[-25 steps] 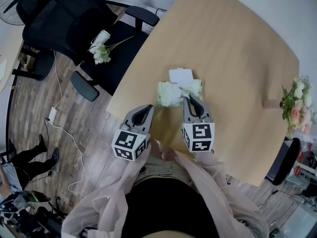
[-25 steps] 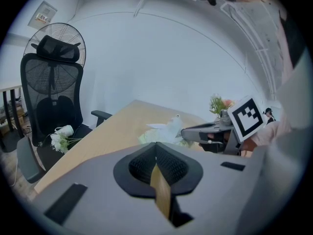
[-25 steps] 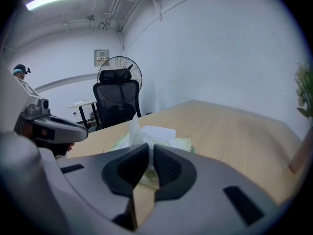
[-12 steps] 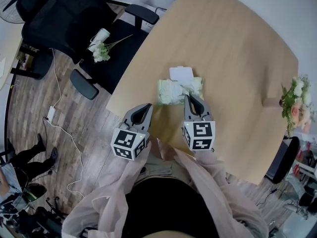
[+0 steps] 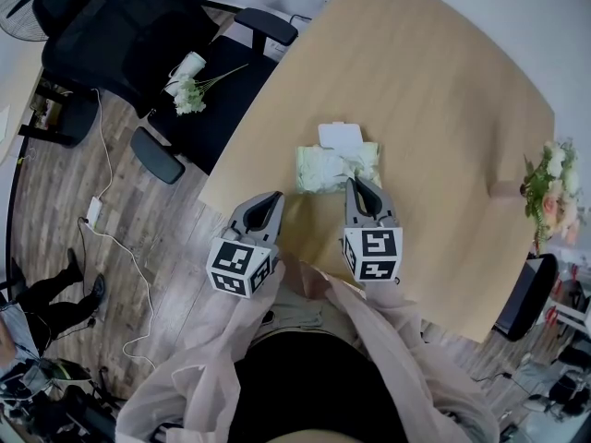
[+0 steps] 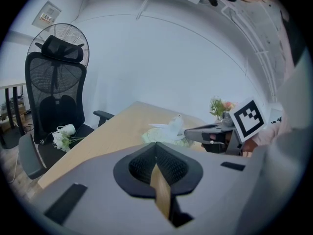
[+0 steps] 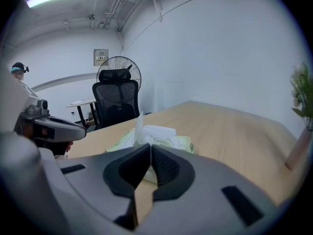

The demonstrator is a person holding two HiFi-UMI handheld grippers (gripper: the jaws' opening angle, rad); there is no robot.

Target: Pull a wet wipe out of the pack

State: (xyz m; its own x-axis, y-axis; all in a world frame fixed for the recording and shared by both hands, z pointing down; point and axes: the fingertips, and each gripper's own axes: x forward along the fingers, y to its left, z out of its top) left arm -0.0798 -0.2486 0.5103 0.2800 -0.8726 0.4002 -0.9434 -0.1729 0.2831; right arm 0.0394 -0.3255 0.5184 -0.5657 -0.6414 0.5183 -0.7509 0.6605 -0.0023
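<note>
Barely begun, judging by the layout. Seen on the wooden table [image 5: 443,100]: a pale green wet wipe pack [image 5: 319,169], with its white lid [image 5: 339,136] flipped open on the far side of the pack and a twisted tuft of wipe [image 7: 138,125] standing up out of the opening. So, opened and primed, but not drawn: no sheet free of the pack, none lying beside it.

At the pack's near edge, toward its right end: the right gripper [image 5: 356,185], jaws pressed together with nothing between them, aimed at the tuft and short of it. Hard to tell whether touching the pack's edge or just clear of it. Off to the pack's near left, close to the table edge and apart from the pack: the left gripper [image 5: 274,198], jaws likewise closed on nothing.

Left to do, by this reading: part the right jaws, close them on the tuft, lift away from the pack until one sheet comes free. Probably also worth pinning the pack with the left gripper, since a soft, light pack may well rise with the wipe. Worth watching for a second sheet trailing behind the first.
</note>
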